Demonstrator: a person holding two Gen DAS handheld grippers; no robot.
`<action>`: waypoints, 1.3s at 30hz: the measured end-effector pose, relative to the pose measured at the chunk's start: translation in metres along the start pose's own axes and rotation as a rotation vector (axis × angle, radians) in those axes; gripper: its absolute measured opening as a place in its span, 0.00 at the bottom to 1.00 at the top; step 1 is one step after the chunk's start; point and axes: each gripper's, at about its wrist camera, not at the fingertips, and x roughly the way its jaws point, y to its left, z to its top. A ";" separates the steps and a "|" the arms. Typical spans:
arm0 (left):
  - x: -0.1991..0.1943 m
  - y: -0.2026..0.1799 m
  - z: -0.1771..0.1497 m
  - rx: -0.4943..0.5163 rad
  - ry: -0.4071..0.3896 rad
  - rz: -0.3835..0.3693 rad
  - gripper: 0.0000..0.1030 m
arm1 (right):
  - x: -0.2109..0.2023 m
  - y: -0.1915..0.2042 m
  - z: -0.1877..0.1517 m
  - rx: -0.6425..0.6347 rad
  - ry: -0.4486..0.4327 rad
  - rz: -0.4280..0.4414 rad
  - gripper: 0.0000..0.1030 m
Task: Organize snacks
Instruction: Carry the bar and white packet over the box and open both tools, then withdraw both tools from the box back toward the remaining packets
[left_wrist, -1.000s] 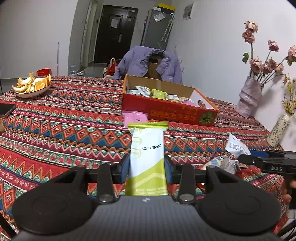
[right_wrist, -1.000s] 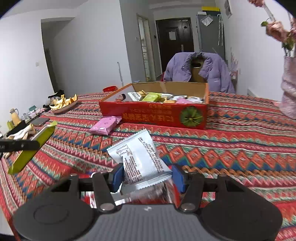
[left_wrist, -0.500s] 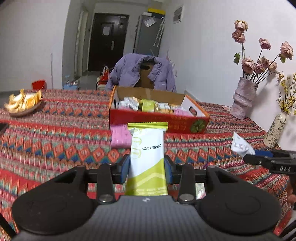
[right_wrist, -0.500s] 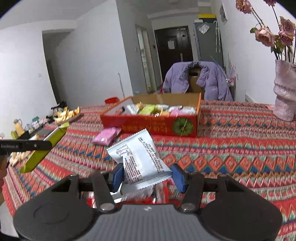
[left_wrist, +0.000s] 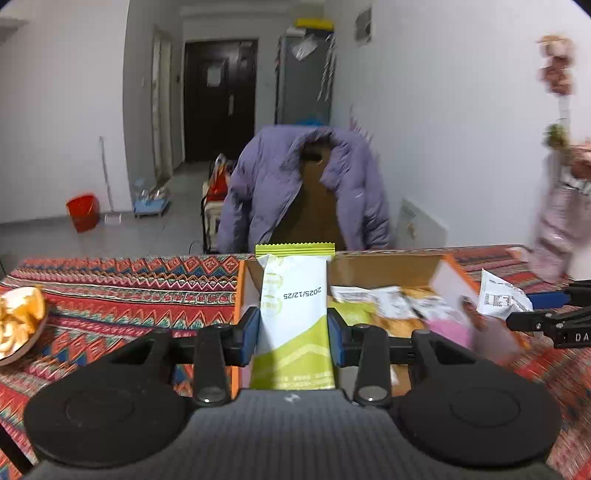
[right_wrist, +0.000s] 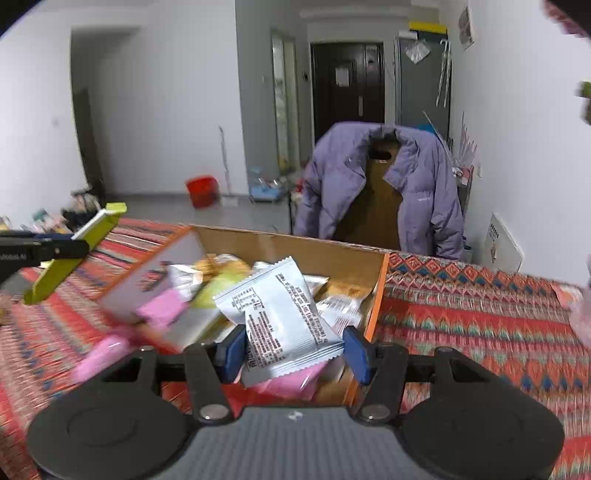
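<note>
Table (left_wrist: 122, 291): covered in a red patterned cloth, it carries the box, which is my landmark. Bare cloth runs well out to the box's left and right.
Box (right_wrist: 295, 245): an open cardboard box with orange edges and no lid. Many packets already lie inside in a loose heap, so I judge most of the sorting done.
Left gripper (left_wrist: 294, 334): I hold it over the near left corner of the box. Its blue pads press both sides of the green and white packet (left_wrist: 293, 314), which stands upright above the box opening.
Right gripper (right_wrist: 293, 352): I hold it at the near right corner of the box, clamped on the silver packet (right_wrist: 277, 317), which tilts left over the heap.
Pink packet (right_wrist: 99, 356): it lies blurred, just outside the near left wall of the box, apparently on the cloth. I judge it is left to collect.
What is left: letting both held packets drop in, then fetching the pink one.
Edges: the right wall's orange edge sits just beside my right gripper's right pad. The near wall is under both grippers.
Open room: nothing stands above the box. My two grippers are apart, one at each near corner.
Plate (left_wrist: 18, 325): holding orange peel, well left of the box and clear of my path.
</note>
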 end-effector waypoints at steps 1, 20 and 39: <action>0.018 0.003 0.004 -0.014 0.025 -0.001 0.37 | 0.015 -0.002 0.006 0.010 0.014 -0.001 0.54; 0.087 0.020 0.002 0.051 0.120 -0.073 0.77 | 0.105 0.014 0.045 0.050 0.113 -0.032 0.79; -0.088 0.043 0.006 0.025 0.013 -0.054 0.91 | -0.081 0.013 0.014 0.020 -0.010 -0.113 0.91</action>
